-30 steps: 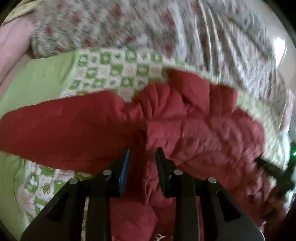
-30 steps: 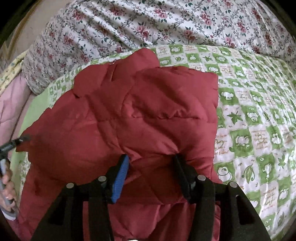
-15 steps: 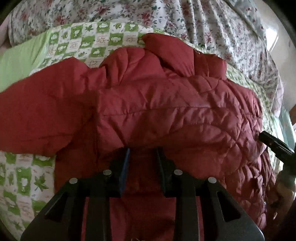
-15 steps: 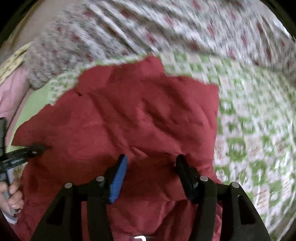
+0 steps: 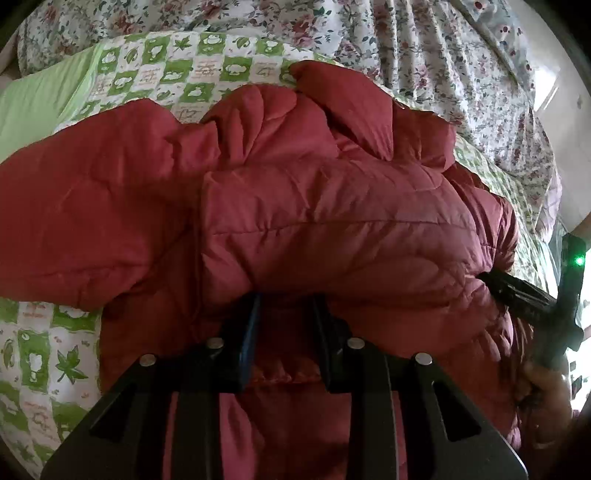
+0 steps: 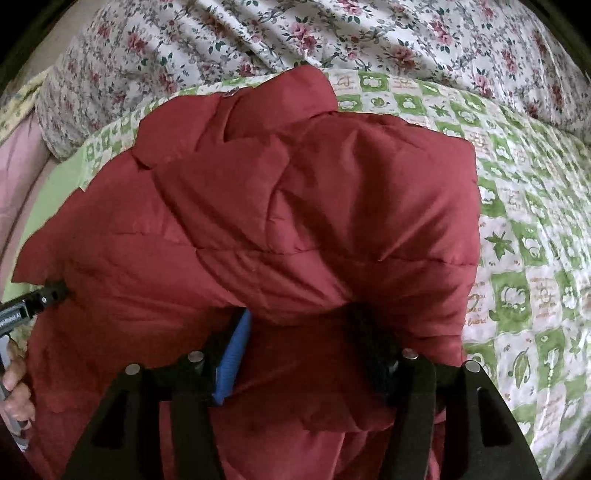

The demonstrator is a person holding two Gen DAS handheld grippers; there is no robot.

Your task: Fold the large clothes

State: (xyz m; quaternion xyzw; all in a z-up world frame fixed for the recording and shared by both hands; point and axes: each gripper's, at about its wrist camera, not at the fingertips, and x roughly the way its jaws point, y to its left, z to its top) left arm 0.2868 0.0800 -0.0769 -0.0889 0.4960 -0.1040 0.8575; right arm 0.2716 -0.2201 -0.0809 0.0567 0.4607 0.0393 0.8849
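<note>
A large red quilted jacket (image 5: 325,221) lies on a green-and-white patterned bedspread (image 5: 155,77); it also fills the right wrist view (image 6: 295,229). Its lower part is folded up over the body, making a puffy doubled edge. My left gripper (image 5: 286,306) has its fingertips tucked under that folded edge, the jaws a moderate gap apart with red fabric between them. My right gripper (image 6: 303,325) sits the same way under the fold's right side, its jaws wider apart. Each gripper shows at the edge of the other's view. The fingertips are hidden by the fabric.
A floral sheet (image 6: 332,33) is bunched along the far side of the bed. A plain green cloth (image 5: 40,103) and pink bedding (image 6: 18,166) lie at the far left. Bare bedspread (image 6: 524,258) lies right of the jacket.
Both grippers have carried the jacket's lower edge forward over its body, so the fold now reaches farther up. The left sleeve still lies spread out to the left.
</note>
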